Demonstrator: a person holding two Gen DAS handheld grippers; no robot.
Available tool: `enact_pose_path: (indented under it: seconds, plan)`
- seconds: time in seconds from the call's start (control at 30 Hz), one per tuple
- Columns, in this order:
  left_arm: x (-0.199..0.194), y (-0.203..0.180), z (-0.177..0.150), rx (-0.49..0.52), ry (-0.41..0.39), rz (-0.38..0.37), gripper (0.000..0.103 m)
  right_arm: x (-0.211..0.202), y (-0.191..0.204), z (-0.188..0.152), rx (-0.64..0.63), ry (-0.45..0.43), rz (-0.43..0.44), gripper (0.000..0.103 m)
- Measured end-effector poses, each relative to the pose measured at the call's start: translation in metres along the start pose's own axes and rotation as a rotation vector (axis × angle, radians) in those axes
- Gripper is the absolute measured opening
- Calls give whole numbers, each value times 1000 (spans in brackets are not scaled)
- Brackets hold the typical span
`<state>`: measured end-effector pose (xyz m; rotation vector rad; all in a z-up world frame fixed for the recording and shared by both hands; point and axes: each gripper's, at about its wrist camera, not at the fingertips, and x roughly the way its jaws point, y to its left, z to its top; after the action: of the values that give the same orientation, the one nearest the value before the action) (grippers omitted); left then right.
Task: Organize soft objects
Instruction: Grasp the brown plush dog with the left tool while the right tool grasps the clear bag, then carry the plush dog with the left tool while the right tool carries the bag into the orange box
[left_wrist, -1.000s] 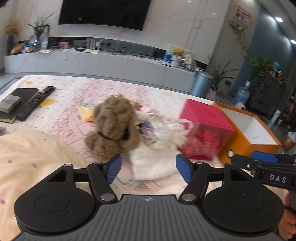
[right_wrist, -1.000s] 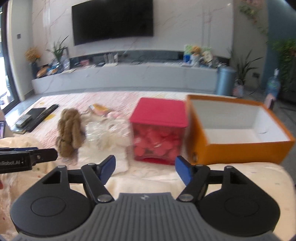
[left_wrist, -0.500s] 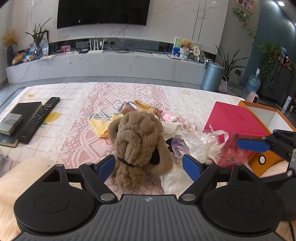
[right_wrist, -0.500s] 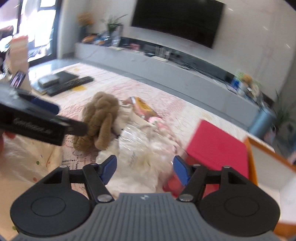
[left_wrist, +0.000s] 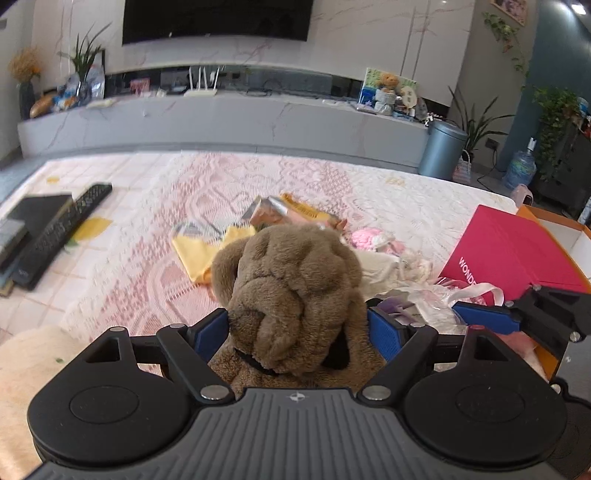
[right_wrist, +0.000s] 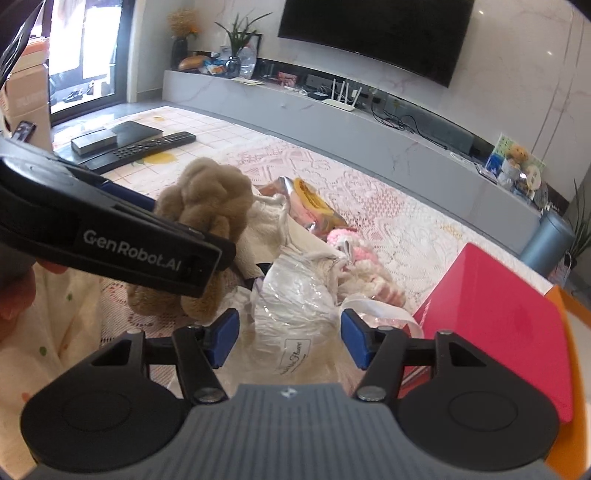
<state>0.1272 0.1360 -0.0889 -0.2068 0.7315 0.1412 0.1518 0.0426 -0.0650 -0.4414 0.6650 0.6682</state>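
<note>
On the table (left_wrist: 147, 206), a red box (right_wrist: 491, 325) lies right of the pile. The left tool (left_wrist: 297, 334) pinches the brown plush (left_wrist: 295, 288). The right tool (right_wrist: 288, 341) is spread around a clear bag (right_wrist: 295, 295).

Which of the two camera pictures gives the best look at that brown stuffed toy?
The left wrist view: the brown plush toy fills the centre, framed between the left gripper and its blue pads. The right wrist view shows the toy off to the left, its lower part hidden behind the left gripper's body.
</note>
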Motion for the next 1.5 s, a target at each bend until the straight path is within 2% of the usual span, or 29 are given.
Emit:
enact_pose_path:
  seconds: [0.1, 0.27, 0.37, 0.43, 0.63, 0.83, 1.03, 1.27, 1.43, 1.5]
  plan:
    - [-2, 1, -1, -23, -16, 2, 92, 1, -2, -3, 28, -17, -6, 53]
    - [-13, -2, -6, -20, -52, -5, 67, -10, -6, -5, 58, -56, 4, 43]
    - [-17, -3, -8, -19, -63, -7, 58, -18, -3, -5, 42, -80, -5, 36]
    - [-22, -4, -9, -20, -73, -8, 56, -24, -2, -5, 46, -95, -5, 33]
    - [-60, -8, -17, -29, -161, 23, 56, -64, -9, -2, 130, -178, -6, 33]
    - [-106, -21, -13, -61, -221, -25, 56, -119, -23, -3, 233, -268, -3, 33]
    - [-136, -60, -5, -17, -268, -121, 56, -176, -45, -17, 311, -343, -54, 33]
    - [-143, -122, 11, 70, -282, -266, 56, -226, -93, -44, 423, -373, -166, 33]
    - [-129, -162, 39, 77, -225, -416, 56, -250, -134, -58, 521, -372, -206, 33]
    - [-119, -177, 50, 93, -198, -449, 56, -254, -150, -63, 564, -359, -216, 33]
